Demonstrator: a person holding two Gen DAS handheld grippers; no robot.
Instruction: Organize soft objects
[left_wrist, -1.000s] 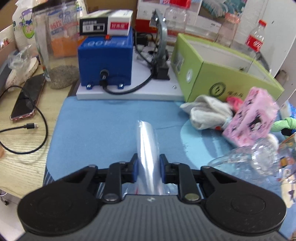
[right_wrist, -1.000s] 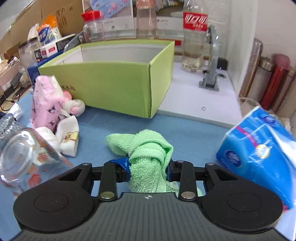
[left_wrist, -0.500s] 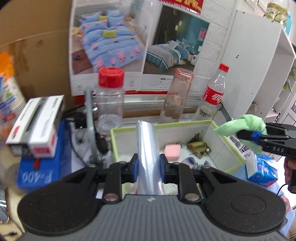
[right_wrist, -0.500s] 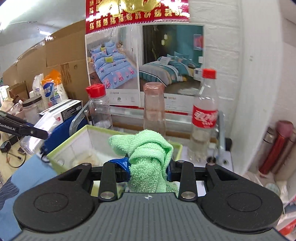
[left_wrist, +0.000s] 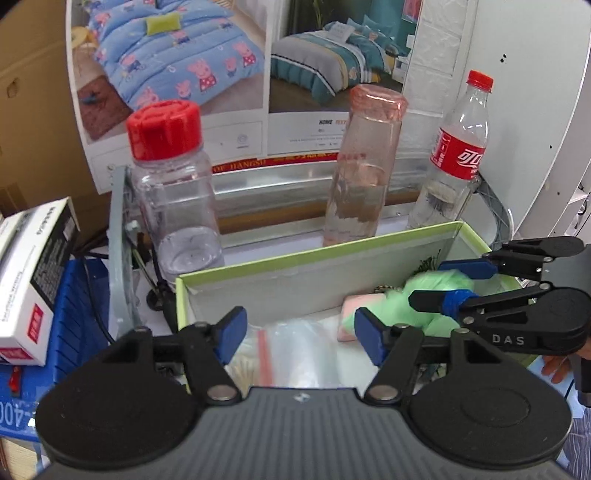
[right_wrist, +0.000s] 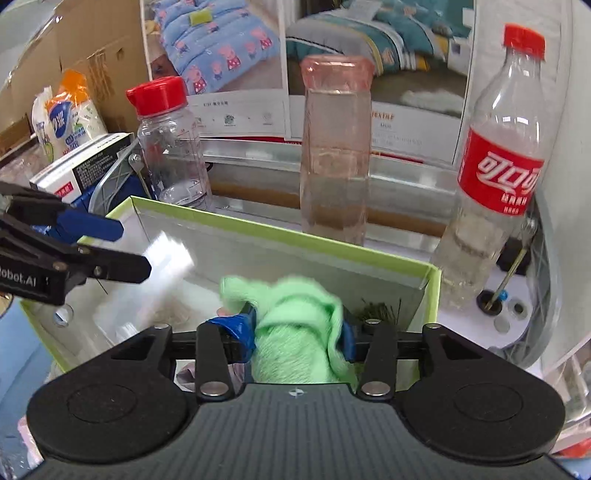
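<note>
Both grippers hang over the open green box (left_wrist: 317, 254) (right_wrist: 325, 242). My left gripper (left_wrist: 298, 332) is open and empty; the clear plastic bag (left_wrist: 295, 354) it held lies in the box below it, next to a pink sponge (left_wrist: 349, 314). My right gripper (right_wrist: 297, 332) has its jaws parted, with the blurred green towel (right_wrist: 295, 325) still between them over the box's right half. In the left wrist view the right gripper (left_wrist: 452, 282) stands open at the right with the green towel (left_wrist: 417, 295) dropping from it. The left gripper (right_wrist: 118, 251) shows open at the left of the right wrist view.
Behind the box stand a red-capped clear jar (left_wrist: 170, 192), a pink-tinted bottle (left_wrist: 364, 166) and a cola bottle (left_wrist: 456, 155). A blue machine (left_wrist: 77, 321) with a white carton (left_wrist: 33, 280) is at the left. A white shelf panel (left_wrist: 535, 110) rises at the right.
Both grippers moved closer over the box and opened. The left let go of the plastic bag, which now lies in the box. The green towel is slipping from the right gripper.
</note>
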